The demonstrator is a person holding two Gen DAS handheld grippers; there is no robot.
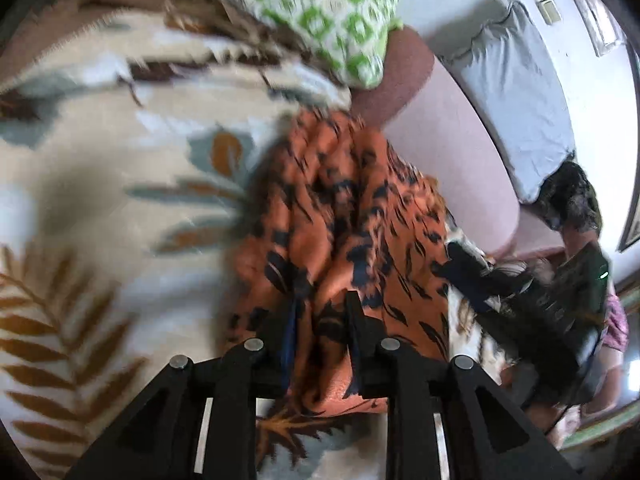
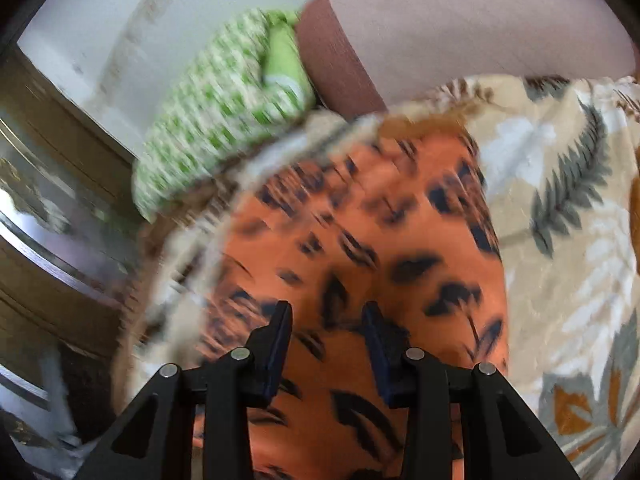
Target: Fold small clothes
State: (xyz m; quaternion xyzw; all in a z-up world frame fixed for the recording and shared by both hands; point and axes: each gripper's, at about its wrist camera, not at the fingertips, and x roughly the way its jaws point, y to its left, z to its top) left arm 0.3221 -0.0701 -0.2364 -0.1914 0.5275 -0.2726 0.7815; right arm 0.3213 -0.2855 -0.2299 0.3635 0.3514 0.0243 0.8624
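An orange garment with black leaf marks (image 1: pixel 352 216) lies bunched on a cream leaf-print blanket (image 1: pixel 100 200). My left gripper (image 1: pixel 322 304) has its jaws partly closed around a raised fold of the garment, with cloth between the fingers. In the right wrist view the same garment (image 2: pixel 380 240) spreads flatter under my right gripper (image 2: pixel 326 312). Its jaws stand apart just above the cloth, with nothing between them. The right gripper also shows in the left wrist view (image 1: pixel 480 268) at the garment's right edge. Both views are blurred.
A green-and-white patterned pillow (image 1: pixel 320 12) lies at the blanket's far edge, also in the right wrist view (image 2: pixel 224 120). A pink bed surface (image 1: pixel 452 140) and a grey pillow (image 1: pixel 516 96) lie to the right. Wooden furniture (image 2: pixel 60 152) stands at the left.
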